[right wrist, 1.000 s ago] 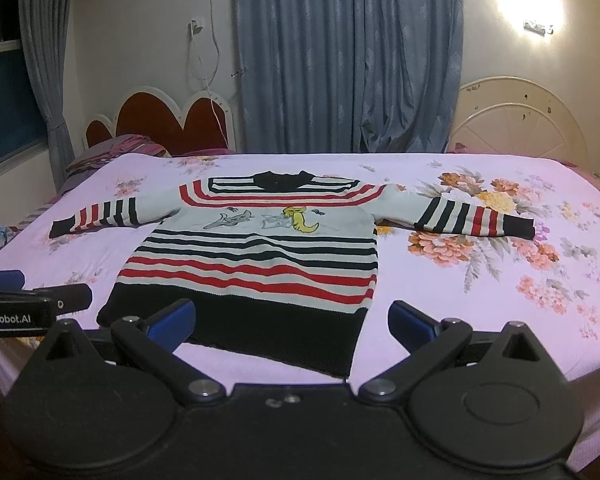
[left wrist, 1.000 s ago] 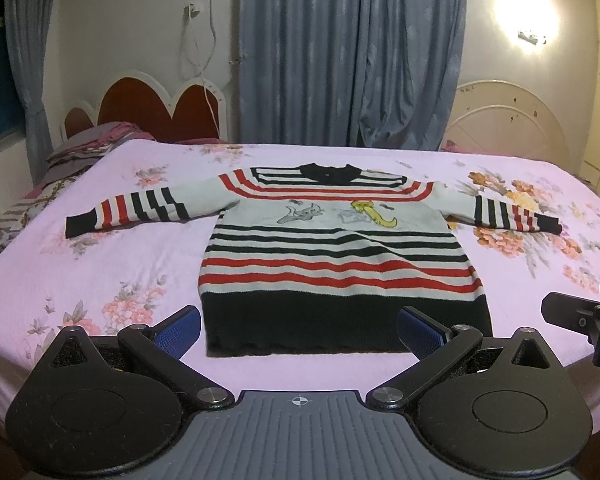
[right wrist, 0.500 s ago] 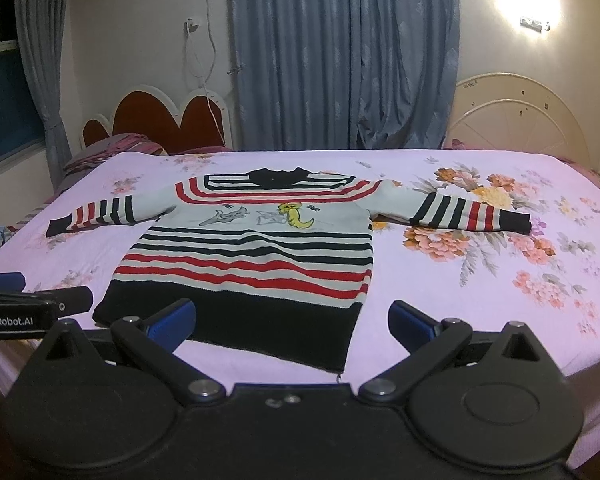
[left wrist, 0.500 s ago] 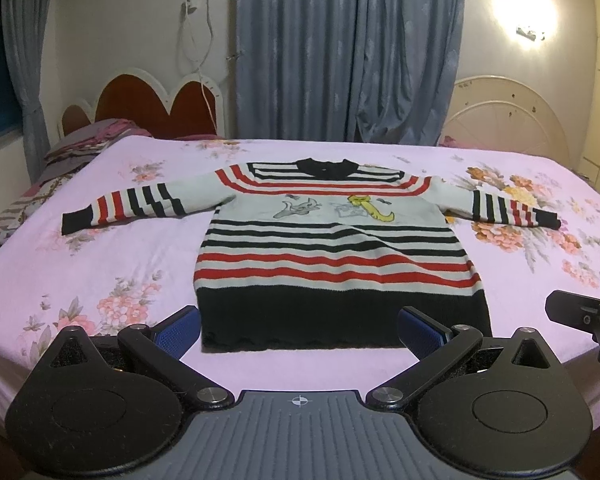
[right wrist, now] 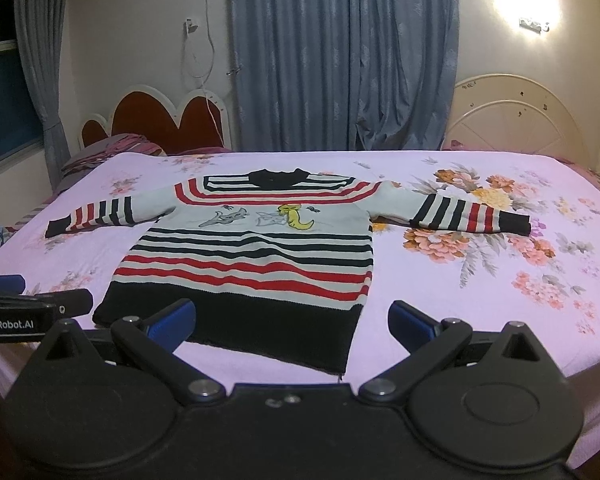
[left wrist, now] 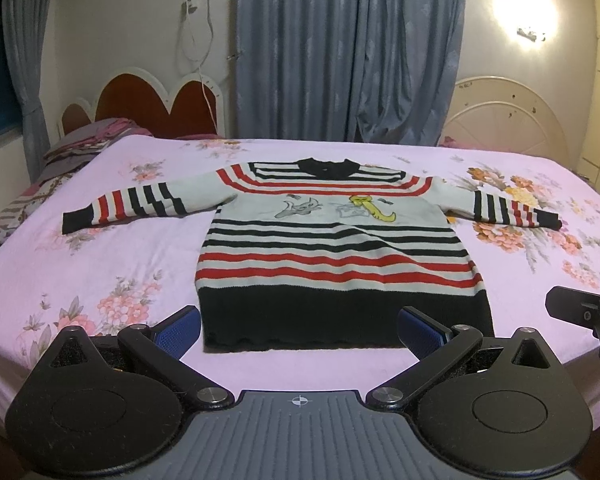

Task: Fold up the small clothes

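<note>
A small striped sweater (left wrist: 332, 248), white with red and black bands and a black hem, lies flat and face up on the pink floral bed (left wrist: 112, 264), both sleeves spread out. It also shows in the right wrist view (right wrist: 256, 252). My left gripper (left wrist: 300, 326) is open and empty, just short of the black hem. My right gripper (right wrist: 292, 320) is open and empty, in front of the hem's right corner. Each gripper's tip shows at the edge of the other's view.
A red heart-shaped headboard (left wrist: 156, 108) and piled bedding (left wrist: 84, 148) stand at the far left. Blue curtains (left wrist: 348, 52) hang behind the bed. A cream round headboard (left wrist: 508, 116) is at the far right. The bed's near edge runs just under the grippers.
Both views have shifted slightly: the sweater sits a little lower and closer in frame. Both grippers stay open and the sweater has not moved on the bed.
</note>
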Tool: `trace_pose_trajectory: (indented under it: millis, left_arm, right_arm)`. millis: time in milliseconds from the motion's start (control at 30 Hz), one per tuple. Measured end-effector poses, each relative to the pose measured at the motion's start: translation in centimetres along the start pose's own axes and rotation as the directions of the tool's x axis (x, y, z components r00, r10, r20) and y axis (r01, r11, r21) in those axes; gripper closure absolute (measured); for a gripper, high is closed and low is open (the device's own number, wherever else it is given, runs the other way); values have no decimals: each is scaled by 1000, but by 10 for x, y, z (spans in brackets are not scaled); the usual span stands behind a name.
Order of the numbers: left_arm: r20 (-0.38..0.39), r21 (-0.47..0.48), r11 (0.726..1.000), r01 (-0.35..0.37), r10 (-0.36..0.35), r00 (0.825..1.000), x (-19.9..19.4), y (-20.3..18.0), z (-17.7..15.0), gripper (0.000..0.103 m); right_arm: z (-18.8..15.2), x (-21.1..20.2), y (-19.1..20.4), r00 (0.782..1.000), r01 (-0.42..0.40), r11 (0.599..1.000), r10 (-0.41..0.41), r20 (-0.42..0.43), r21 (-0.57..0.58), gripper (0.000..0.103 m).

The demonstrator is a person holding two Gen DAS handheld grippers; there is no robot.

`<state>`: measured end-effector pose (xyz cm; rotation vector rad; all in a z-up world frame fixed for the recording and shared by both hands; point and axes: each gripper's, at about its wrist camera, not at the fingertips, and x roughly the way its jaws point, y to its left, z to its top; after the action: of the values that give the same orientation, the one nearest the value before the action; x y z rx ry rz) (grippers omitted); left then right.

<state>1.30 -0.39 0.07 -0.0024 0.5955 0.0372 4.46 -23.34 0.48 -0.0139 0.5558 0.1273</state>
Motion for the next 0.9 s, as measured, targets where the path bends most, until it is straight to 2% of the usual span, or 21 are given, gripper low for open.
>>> trace_pose_trajectory:
  millis: [900]
  left_arm:
    - [-2, -9, 1000, -18, 17, 1000, 3, 10, 0, 0]
  right_arm:
    - [4, 9, 9, 1000, -14, 1000, 14, -1, -14, 1]
